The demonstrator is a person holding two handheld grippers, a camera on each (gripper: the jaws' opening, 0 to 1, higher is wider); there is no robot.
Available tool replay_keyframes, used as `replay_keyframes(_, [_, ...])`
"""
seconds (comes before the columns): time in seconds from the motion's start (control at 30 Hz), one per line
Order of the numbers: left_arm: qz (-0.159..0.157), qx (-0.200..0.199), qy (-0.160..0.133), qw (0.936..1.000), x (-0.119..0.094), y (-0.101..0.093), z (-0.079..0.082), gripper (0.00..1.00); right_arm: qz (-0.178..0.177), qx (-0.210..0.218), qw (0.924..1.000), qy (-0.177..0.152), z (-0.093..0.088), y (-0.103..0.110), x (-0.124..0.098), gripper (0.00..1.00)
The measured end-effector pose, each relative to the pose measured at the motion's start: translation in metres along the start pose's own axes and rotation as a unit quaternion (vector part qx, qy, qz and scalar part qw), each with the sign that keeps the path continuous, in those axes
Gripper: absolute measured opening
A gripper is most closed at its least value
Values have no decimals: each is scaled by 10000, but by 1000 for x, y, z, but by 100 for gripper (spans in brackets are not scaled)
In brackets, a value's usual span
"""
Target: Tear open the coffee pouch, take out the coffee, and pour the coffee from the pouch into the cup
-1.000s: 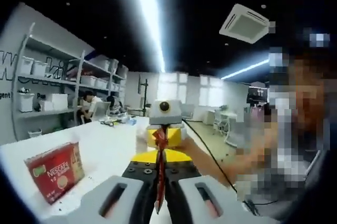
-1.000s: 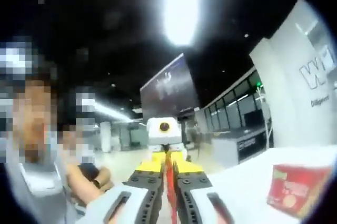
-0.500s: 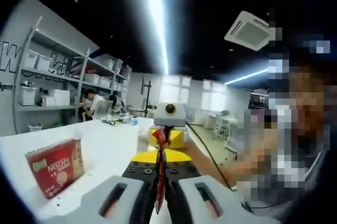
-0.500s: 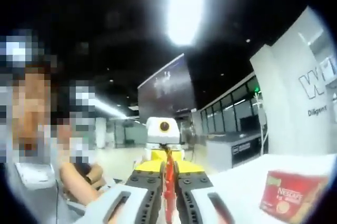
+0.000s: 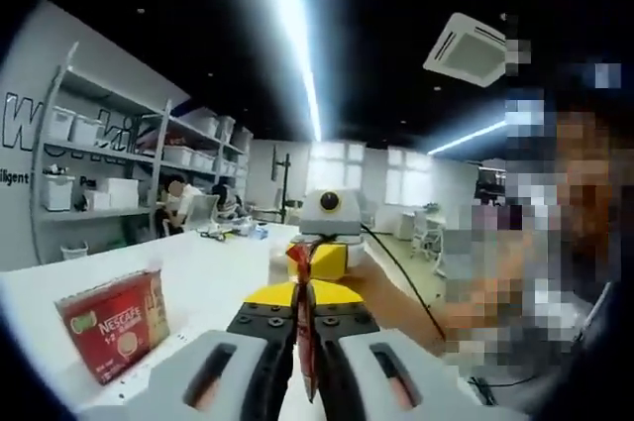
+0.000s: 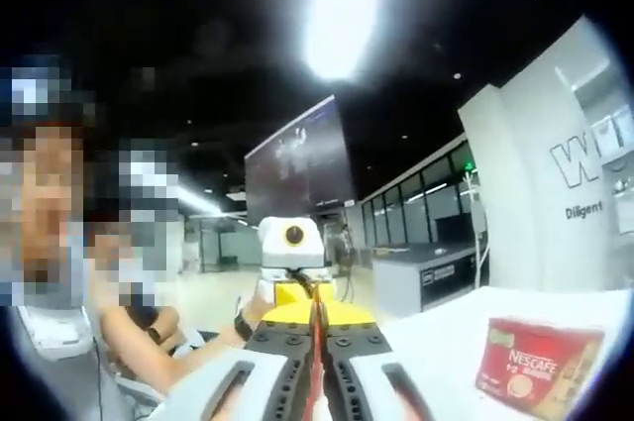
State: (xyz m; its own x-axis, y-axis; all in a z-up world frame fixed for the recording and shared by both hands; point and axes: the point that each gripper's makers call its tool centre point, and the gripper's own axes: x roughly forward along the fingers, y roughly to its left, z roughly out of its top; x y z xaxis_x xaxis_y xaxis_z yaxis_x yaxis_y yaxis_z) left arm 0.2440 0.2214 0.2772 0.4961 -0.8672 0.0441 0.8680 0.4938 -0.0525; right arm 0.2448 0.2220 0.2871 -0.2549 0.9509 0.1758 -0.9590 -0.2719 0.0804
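Room: open office, ceiling strip light (image 5: 287, 25), storage shelves (image 5: 109, 168) behind.
Bench: white top (image 5: 198, 272); red Nescafe box (image 5: 112, 325) standing near its front edge.
Coffee pouch (image 5: 302, 327): red, edge-on, held above the bench between both tools.
Left gripper (image 5: 305, 362): clamped on pouch.
Right gripper (image 6: 317, 367): clamped on pouch.

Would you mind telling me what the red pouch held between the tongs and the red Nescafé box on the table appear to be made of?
The coffee pouch: probably thin plastic or foil film, since its top edge crumples and it shows edge-on as a thin strip with a slight sheen. The Nescafé box: likely printed cardboard, with flat faces, crisp edges and a matte look. It stands on the white table.
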Motion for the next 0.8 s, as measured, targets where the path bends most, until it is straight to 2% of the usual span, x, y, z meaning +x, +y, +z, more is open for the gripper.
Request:
replay_keyframes(0.1, [39,139,40,9999,2,-1,-2,12,-56,-18,10000,-47,1,3,-1,2])
replay_keyframes(0.17, [-32,53,168,9998,6,-3,-8,14,-46,-17,9999,-106,4,4,-2,2])
replay_keyframes(0.3, [-153,169,302,9993,12,-10,-16,19,31,0,9997,-258,12,9,-4,2])
replay_keyframes(0.37, [-217,300,356,9987,16,-14,-19,18,110,7,9993,-356,16,14,-4,2])
replay_keyframes(0.47, [-344,276,430,9981,19,-22,-20,12,212,-29,9990,-402,19,23,-4,2])
replay_keyframes(0.63, [-687,414,314,9963,17,-37,-14,10,603,-183,9966,-540,25,40,-6,8])
replay_keyframes(0.67, [-645,546,340,9958,17,-37,-15,10,600,-180,9966,-529,25,40,-6,11])
replay_keyframes(0.73, [-433,555,418,9966,19,-29,-17,10,571,-248,9971,-438,24,38,-4,17])
replay_keyframes(0.8, [-295,509,577,9966,21,-22,-23,10,447,-317,9979,-336,22,34,-3,18])
